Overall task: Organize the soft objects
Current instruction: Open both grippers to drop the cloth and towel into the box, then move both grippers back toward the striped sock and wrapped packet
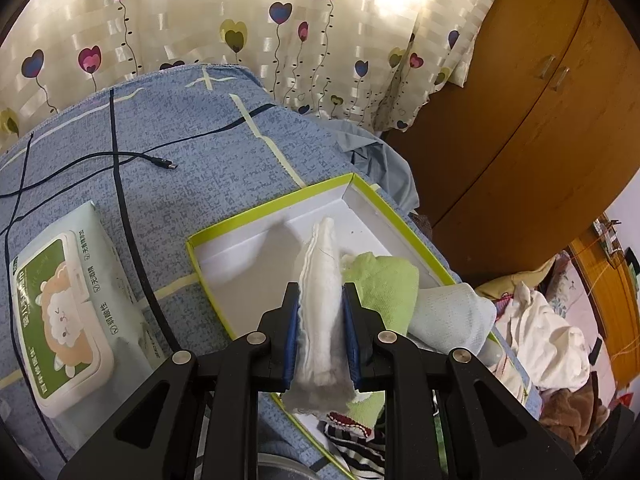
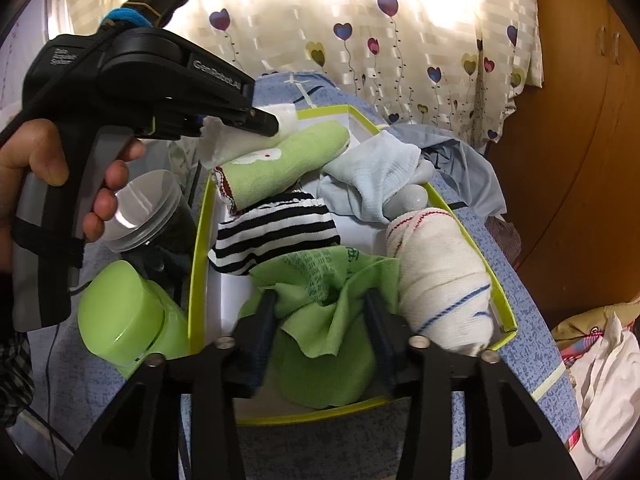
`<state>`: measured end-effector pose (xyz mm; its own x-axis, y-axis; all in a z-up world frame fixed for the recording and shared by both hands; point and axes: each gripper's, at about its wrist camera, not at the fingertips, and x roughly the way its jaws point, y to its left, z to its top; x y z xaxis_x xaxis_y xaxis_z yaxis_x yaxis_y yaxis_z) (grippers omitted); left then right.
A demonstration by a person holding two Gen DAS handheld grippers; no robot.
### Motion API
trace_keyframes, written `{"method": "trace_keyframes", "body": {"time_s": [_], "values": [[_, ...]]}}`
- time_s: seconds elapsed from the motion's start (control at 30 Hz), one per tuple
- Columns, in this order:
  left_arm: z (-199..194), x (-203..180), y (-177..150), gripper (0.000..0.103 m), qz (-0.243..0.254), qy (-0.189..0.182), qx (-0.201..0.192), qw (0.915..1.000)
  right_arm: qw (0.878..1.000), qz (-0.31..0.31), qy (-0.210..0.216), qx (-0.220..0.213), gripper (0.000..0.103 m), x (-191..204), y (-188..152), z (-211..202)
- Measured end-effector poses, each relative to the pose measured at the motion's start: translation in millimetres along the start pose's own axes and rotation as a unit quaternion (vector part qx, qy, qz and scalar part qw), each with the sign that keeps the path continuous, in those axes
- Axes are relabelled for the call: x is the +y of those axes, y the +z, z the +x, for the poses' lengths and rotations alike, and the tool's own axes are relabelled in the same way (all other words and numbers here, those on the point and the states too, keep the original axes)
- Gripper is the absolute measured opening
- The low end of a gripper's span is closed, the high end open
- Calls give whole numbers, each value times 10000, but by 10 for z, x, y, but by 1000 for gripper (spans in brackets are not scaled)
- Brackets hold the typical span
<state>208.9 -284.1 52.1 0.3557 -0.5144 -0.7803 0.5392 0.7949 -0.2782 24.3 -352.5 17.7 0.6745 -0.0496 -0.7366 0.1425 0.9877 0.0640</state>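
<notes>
My left gripper point(image 1: 320, 292) is shut on a folded white cloth point(image 1: 320, 340), held on edge above the white box with a lime rim point(image 1: 264, 210). In the right wrist view that left gripper point(image 2: 272, 126) hangs over the box's far end with the white cloth point(image 2: 216, 144) in it. My right gripper point(image 2: 320, 296) stands open at the box's near end, and a crumpled green cloth point(image 2: 320, 280) lies loose between its fingers. Also in the box point(image 2: 200, 240) are a green sock point(image 2: 288, 156), a striped sock point(image 2: 276, 228), a pale blue sock point(image 2: 372, 184) and a rolled white sock point(image 2: 436, 276).
The box rests on a blue bedspread point(image 1: 200, 152). A wipes pack point(image 1: 64, 304) and a black cable point(image 1: 120, 156) lie left of it. A green bottle point(image 2: 124, 316) and a clear-lidded jar point(image 2: 140, 208) stand by its left wall. A person's hand point(image 2: 40, 160) holds the left gripper. A wardrobe point(image 1: 520, 120) stands on the right.
</notes>
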Motion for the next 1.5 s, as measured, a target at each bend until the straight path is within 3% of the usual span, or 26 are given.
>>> {"method": "trace_keyframes", "body": {"time_s": [0.4, 0.53, 0.57, 1.1, 1.5], "values": [[-82, -33, -19, 26, 58, 20, -121, 9999, 9999, -66, 57, -61, 66, 45, -4, -41], [-143, -44, -15, 47, 40, 15, -217, 9998, 9999, -76, 28, -146, 72, 43, 1, -96], [-159, -49, -15, 47, 54, 28, -241, 9997, 9998, -77, 18, -164, 73, 48, -5, -115], [-630, -85, -181, 47, 158, 41, -611, 9980, 9990, 126, -94, -426, 74, 12, 10, -338], [-1138, -49, -471, 47, 320, 314, -1043, 9935, 9979, 72, -100, -638, 74, 195, 71, -498]]}}
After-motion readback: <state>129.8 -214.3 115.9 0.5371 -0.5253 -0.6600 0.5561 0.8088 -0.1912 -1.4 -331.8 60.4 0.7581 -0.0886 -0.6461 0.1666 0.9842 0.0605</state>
